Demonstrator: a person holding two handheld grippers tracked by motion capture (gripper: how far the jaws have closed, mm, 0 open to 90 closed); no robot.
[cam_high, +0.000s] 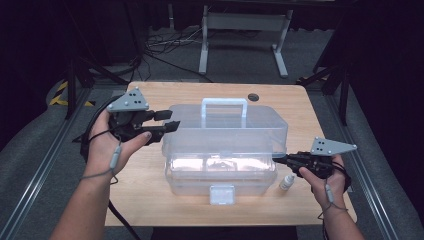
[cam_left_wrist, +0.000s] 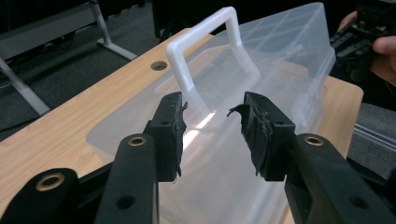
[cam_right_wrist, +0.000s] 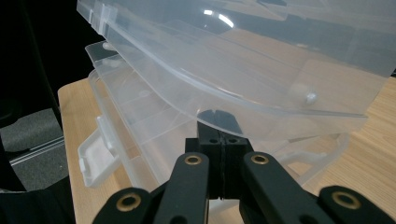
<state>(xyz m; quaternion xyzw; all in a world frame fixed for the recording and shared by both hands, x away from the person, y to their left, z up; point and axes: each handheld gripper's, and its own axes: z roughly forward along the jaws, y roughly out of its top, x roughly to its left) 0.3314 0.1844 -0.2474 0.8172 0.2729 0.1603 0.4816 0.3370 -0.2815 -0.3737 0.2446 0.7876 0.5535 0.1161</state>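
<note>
My left gripper (cam_high: 167, 121) is open beside the box (cam_high: 225, 150). My right gripper (cam_right_wrist: 218, 122) is shut, its tip under the lid (cam_right_wrist: 243, 60).

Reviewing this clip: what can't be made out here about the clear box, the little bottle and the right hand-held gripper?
- Clear plastic box contents: high view, glare and cloudy walls blur them.
- Small bottle label: high view, too small to read.
- Right hand-held gripper tips under the raised lid: right gripper view, whether they press on it can't be told.
</note>
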